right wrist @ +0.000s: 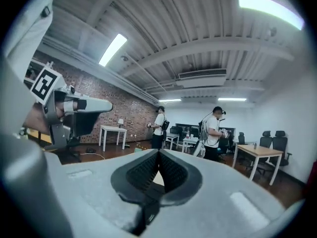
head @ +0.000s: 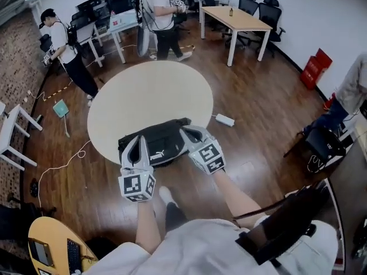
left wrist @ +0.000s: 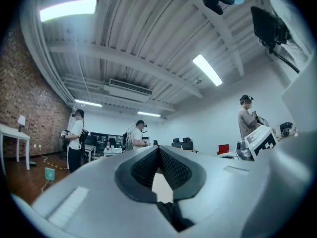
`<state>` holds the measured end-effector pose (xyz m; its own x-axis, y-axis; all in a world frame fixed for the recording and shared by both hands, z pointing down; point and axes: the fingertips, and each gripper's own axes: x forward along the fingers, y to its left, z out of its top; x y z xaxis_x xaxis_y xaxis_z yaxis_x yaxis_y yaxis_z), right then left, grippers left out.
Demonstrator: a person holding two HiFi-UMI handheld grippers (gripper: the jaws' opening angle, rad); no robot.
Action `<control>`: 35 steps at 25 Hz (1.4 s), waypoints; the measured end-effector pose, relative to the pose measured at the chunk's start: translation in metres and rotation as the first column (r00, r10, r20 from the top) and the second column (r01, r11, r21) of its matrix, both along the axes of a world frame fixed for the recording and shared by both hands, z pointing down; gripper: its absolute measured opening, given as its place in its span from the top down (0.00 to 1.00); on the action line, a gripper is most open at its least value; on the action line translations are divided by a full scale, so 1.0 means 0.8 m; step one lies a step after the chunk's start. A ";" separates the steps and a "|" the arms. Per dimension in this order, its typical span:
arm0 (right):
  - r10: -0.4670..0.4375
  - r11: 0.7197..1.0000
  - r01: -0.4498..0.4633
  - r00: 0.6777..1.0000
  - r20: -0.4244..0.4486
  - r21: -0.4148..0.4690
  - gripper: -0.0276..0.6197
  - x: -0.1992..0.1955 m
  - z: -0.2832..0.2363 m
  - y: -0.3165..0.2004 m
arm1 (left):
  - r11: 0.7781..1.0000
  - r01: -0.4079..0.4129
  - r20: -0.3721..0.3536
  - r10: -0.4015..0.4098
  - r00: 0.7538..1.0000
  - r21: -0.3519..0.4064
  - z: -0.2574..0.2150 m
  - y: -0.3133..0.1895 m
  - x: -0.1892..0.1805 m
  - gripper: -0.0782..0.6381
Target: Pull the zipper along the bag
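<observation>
A black bag (head: 163,142) with a white logo lies at the near edge of a round beige table (head: 149,96). My left gripper (head: 137,141) sits on the bag's left end. In the left gripper view its jaws (left wrist: 158,150) meet at the tips, with a fold of black bag fabric (left wrist: 172,214) pinched low between them. My right gripper (head: 186,132) rests on the bag's upper right part. Its jaws (right wrist: 159,153) are also closed, clamped on a dark strip (right wrist: 147,216) that looks like the zipper pull. The zipper line itself is hidden under the grippers.
Two people with headsets stand beyond the table, one at the left (head: 63,44) and one at the back (head: 160,10). A wooden desk (head: 238,19) with office chairs stands at the back right. A white adapter (head: 225,120) and cables lie on the floor. A small yellow table (head: 51,245) is at my lower left.
</observation>
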<state>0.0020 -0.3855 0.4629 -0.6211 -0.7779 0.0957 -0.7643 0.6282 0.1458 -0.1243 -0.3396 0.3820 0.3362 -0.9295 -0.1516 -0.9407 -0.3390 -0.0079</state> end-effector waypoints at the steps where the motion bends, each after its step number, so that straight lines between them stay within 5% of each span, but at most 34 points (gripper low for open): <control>1: -0.003 1.000 0.004 1.000 0.008 -0.003 0.97 0.017 -0.004 0.030 | 1.000 0.004 0.004 -0.004 1.000 0.010 -0.002 0.029 0.022 0.87; 5: -0.005 1.000 0.004 1.000 0.029 0.018 0.97 0.057 -0.042 0.117 | 1.000 0.008 0.047 -0.008 0.999 -0.007 -0.002 0.118 0.069 0.87; 9: 0.011 0.997 -0.014 0.999 0.039 0.071 0.97 0.051 -0.092 0.155 | 1.000 0.009 0.050 -0.008 0.999 -0.019 -0.019 0.163 0.061 0.87; 15: 0.059 0.997 -0.062 0.997 0.051 0.050 0.97 0.037 -0.083 0.214 | 1.000 -0.020 0.067 0.021 0.998 -0.015 -0.026 0.214 0.042 0.87; 35: 0.045 0.999 -0.044 0.998 -0.035 0.024 0.97 -0.037 -0.066 0.269 | 0.999 0.047 0.042 -0.046 0.998 -0.026 -0.012 0.260 -0.034 0.87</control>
